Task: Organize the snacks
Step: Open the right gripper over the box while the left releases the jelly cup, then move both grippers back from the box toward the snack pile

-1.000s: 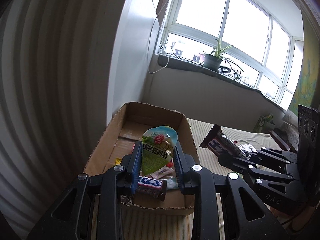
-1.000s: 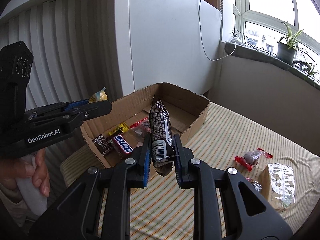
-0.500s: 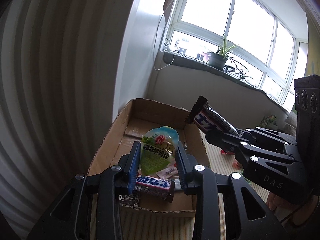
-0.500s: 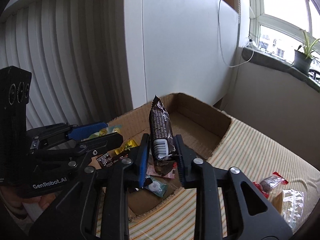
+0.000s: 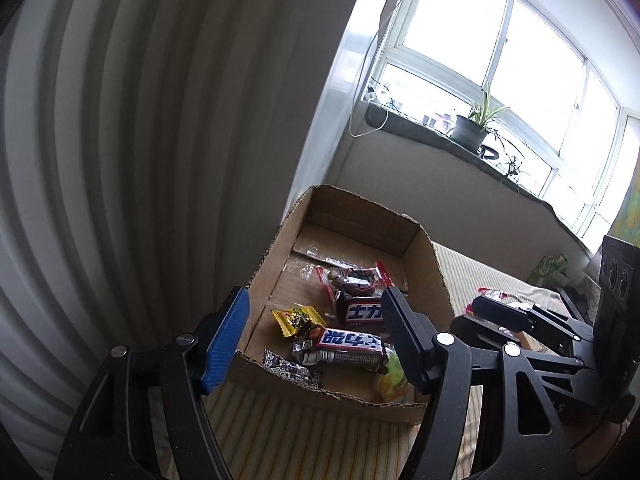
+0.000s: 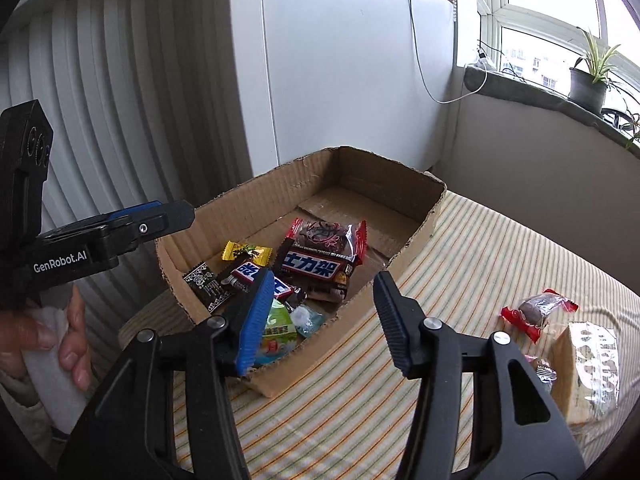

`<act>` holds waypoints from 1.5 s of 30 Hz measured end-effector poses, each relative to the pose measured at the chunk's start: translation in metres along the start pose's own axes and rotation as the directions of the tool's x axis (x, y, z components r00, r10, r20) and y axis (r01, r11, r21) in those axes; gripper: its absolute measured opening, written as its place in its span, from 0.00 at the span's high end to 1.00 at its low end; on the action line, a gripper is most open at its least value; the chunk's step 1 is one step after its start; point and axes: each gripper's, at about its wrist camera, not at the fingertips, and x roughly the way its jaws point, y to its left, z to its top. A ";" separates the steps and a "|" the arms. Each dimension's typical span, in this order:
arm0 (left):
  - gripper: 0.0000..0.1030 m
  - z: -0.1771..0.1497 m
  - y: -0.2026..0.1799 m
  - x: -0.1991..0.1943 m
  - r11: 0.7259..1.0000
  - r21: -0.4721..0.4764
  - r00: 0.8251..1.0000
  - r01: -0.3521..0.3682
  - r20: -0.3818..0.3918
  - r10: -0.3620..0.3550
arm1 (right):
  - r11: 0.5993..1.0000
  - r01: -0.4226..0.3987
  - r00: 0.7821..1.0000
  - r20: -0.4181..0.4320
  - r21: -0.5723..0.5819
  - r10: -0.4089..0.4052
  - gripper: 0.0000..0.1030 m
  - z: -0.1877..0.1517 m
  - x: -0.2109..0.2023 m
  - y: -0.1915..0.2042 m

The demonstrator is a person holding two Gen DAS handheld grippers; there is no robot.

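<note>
An open cardboard box (image 6: 280,182) (image 5: 432,276) holds several wrapped snacks: two dark chocolate bars (image 6: 316,266) (image 5: 348,342), a yellow candy (image 6: 246,254) (image 5: 296,320), a green jelly pack (image 6: 278,326) (image 5: 394,374) at the near edge and a red-ended bag (image 6: 326,236). My left gripper (image 5: 316,336) is open and empty over the box's near end. My right gripper (image 6: 320,316) is open and empty over the box's near right wall.
The box sits on a striped cloth (image 6: 480,248) beside a ribbed wall (image 6: 120,120). A red-wrapped snack (image 6: 536,310) and a taped carton (image 6: 588,364) lie at the right. A potted plant (image 6: 588,84) stands on the window ledge.
Both grippers opened. The green jelly pack left my left gripper and the chocolate bar left my right gripper; both now lie in the box.
</note>
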 end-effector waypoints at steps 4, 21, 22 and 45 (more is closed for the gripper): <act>0.34 0.001 -0.001 -0.010 1.000 -0.006 1.000 -0.008 0.011 0.009 | 1.000 -0.014 1.000 0.015 -0.012 0.014 0.46 0.001 -0.008 0.007; 0.33 0.005 -0.029 -0.035 0.997 0.066 0.999 -0.026 0.035 0.024 | 0.998 -0.027 0.996 0.081 0.054 0.023 0.45 -0.014 -0.045 -0.001; 0.33 0.005 -0.034 -0.035 0.997 0.077 0.999 -0.026 0.034 0.024 | 0.998 -0.024 0.996 0.087 0.066 0.018 0.45 -0.017 -0.049 -0.007; 0.28 -0.041 -0.219 0.006 0.894 0.398 0.978 0.206 -0.115 -0.175 | 0.903 0.265 0.946 0.088 0.339 -0.311 0.40 -0.117 -0.166 -0.157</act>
